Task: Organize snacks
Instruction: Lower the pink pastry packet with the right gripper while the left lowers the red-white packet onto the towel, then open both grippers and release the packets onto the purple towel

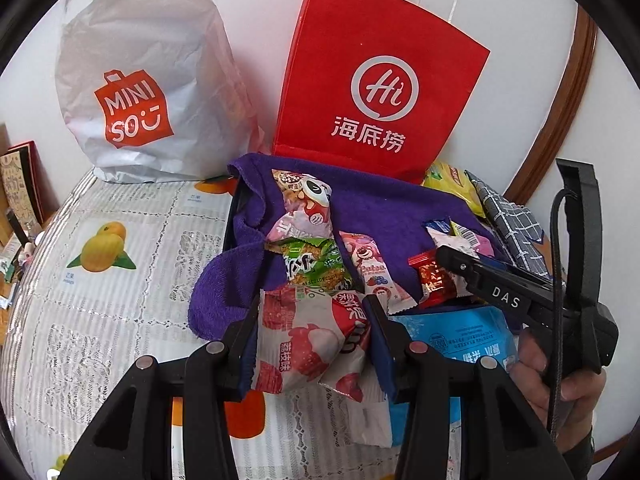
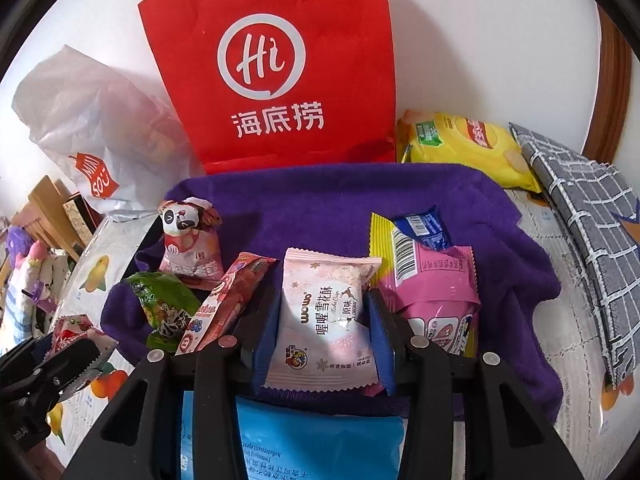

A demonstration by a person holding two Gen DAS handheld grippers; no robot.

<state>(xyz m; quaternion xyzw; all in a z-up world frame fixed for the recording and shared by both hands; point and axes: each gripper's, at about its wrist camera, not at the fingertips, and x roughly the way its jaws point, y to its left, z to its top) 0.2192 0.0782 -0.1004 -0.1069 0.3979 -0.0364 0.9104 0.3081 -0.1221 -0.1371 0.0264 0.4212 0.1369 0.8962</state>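
The left gripper (image 1: 312,344) is clamped on a lychee packet (image 1: 308,344) at the towel's (image 2: 344,208) near-left edge; the right gripper (image 2: 324,320) is clamped on a pink nougat packet (image 2: 324,316) mid-towel. Both packets are slick and puffy, so I judge either could squirt out if lifted fast, or drag neighbours along. Standing behind: one white bag (image 1: 136,80), one red bag (image 1: 376,80), one yellow chips pack (image 2: 464,148).

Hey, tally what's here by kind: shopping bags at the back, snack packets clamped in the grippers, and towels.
Shopping bags: 2, white Miniso bag, red paper bag
Clamped snack packets: 2, lychee packet, pink snowflake packet
Towels: 1, purple towel
Total: 5
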